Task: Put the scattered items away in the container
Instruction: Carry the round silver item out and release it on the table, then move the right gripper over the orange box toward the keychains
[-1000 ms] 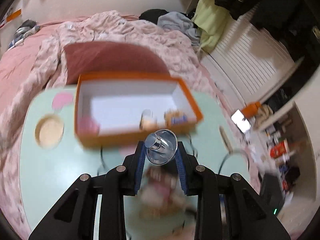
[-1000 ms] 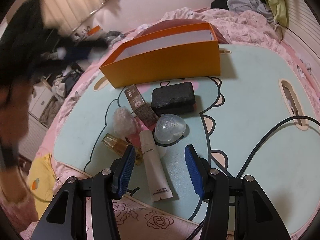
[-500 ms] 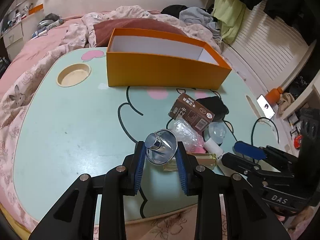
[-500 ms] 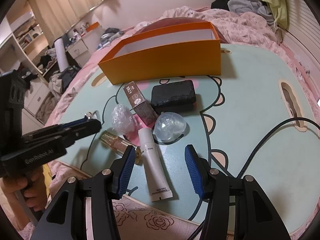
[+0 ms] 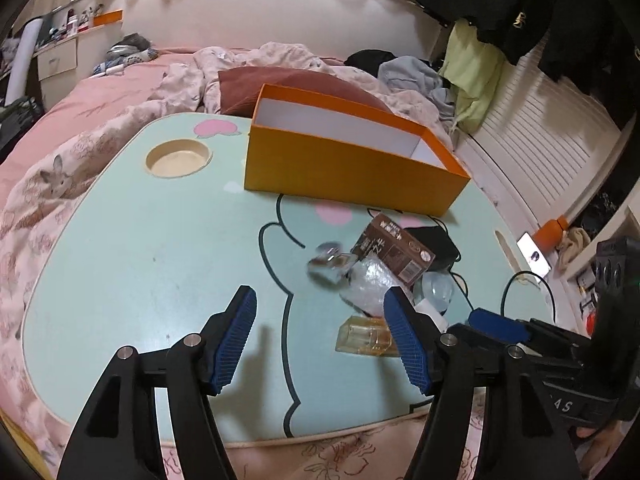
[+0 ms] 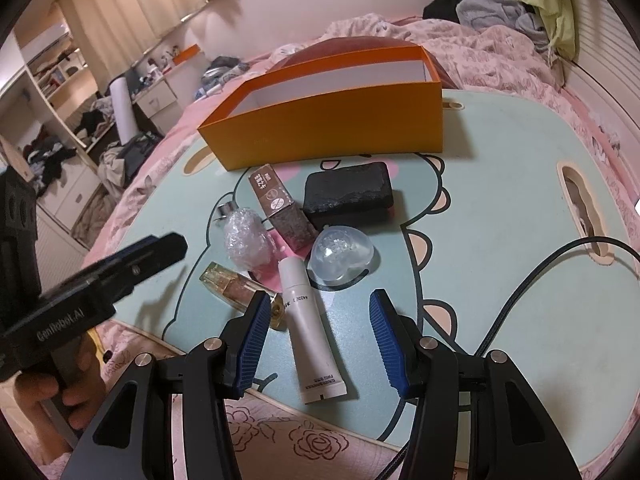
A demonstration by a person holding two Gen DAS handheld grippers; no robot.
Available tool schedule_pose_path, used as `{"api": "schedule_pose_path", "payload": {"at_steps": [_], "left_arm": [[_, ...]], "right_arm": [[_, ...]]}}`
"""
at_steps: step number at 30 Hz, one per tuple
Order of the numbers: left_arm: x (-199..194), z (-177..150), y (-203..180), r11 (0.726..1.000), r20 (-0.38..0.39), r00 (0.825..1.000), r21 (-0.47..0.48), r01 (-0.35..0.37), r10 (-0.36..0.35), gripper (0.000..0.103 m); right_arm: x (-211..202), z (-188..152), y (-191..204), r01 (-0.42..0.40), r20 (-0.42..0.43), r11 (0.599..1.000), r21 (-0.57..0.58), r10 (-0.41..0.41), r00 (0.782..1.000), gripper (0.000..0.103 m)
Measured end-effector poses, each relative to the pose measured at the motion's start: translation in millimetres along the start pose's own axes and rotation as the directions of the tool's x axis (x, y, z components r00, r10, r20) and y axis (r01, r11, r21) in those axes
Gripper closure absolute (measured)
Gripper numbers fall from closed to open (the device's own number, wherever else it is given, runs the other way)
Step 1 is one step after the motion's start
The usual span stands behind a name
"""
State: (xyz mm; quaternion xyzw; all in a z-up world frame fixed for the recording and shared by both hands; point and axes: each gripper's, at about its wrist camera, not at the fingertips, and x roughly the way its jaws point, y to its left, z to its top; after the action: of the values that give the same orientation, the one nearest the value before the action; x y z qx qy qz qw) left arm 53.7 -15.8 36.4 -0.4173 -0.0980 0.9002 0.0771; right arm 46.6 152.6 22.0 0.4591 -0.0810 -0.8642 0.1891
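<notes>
The orange box (image 5: 352, 176) stands at the back of the mint table (image 5: 140, 260). My left gripper (image 5: 320, 292) hovers low over the table in front of it. Its jaws are opening and nothing sits between the pads. A small clear silver-capped bottle (image 5: 328, 266) shows blurred just beyond its fingertips, beside the pile. My right gripper (image 6: 319, 296) stands open above a white tube (image 6: 308, 320), apart from it. The pile holds a brown carton (image 6: 280, 204), a black pouch (image 6: 348, 192), a bubble-wrapped item (image 6: 244, 240), a clear heart-shaped case (image 6: 342, 254) and a perfume bottle (image 6: 236, 288).
A round cup hole (image 5: 178, 158) is cut into the table at the left, and a slot (image 6: 580, 208) with a black cable (image 6: 520, 292) at the right. Pink bedding (image 5: 80, 120) surrounds the table. A hand (image 6: 36, 396) grips the left tool.
The left gripper came back from over the box toward the near table, then opened and let go of the small silver-capped bottle. The right gripper has kept still.
</notes>
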Motion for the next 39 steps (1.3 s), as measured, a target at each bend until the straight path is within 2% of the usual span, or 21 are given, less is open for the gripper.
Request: {"api": "schedule_pose_path", "payload": {"at_steps": [2, 7, 16, 24, 29, 31, 35, 37, 39], "left_arm": [[4.5, -1.3, -4.8, 0.998, -0.022, 0.999, 0.028, -0.048, 0.049, 0.036], [0.9, -1.8, -8.5, 0.998, 0.001, 0.999, 0.052, -0.036, 0.036, 0.036], [3.0, -2.0, 1.8, 1.0, -0.011, 1.0, 0.011, -0.028, 0.028, 0.036], [2.9, -2.4, 0.0, 0.999, -0.013, 0.999, 0.018, -0.031, 0.031, 0.036], [1.2, -2.2, 0.7, 0.999, -0.01, 0.999, 0.017, -0.034, 0.034, 0.036], [1.2, -2.6, 0.2, 0.999, -0.013, 0.999, 0.02, -0.031, 0.031, 0.036], [-0.1, -2.9, 0.3, 0.999, -0.012, 1.0, 0.023, -0.025, 0.025, 0.036], [0.0, -2.8, 0.6, 0.999, -0.011, 1.0, 0.024, -0.023, 0.024, 0.036], [-0.2, -3.0, 0.6, 1.0, -0.011, 1.0, 0.024, -0.021, 0.021, 0.036]], "right_arm": [[0.5, 0.9, 1.9, 0.003, -0.003, 1.0, -0.005, -0.003, 1.0, 0.052], [0.1, 2.2, 2.7, 0.009, 0.001, 1.0, -0.011, -0.009, 1.0, 0.052], [0.0, 1.7, 2.9, 0.009, -0.005, 1.0, -0.013, -0.009, 1.0, 0.052], [-0.2, 0.9, 3.9, 0.009, -0.005, 1.0, -0.013, -0.009, 1.0, 0.052], [-7.7, 9.1, 3.6, -0.02, 0.003, 1.0, -0.018, 0.02, 1.0, 0.054], [-21.8, 26.7, 3.6, -0.009, 0.044, 0.999, -0.041, 0.011, 0.999, 0.058], [-54.5, 93.1, 3.1, 0.156, 0.17, 0.98, -0.125, -0.134, 0.976, 0.058], [-51.6, 137.3, 0.0, 0.198, 0.128, 0.965, -0.169, -0.178, 0.976, 0.058], [-27.9, 177.2, -3.1, 0.209, -0.006, 0.951, -0.228, -0.216, 0.976, 0.061]]}}
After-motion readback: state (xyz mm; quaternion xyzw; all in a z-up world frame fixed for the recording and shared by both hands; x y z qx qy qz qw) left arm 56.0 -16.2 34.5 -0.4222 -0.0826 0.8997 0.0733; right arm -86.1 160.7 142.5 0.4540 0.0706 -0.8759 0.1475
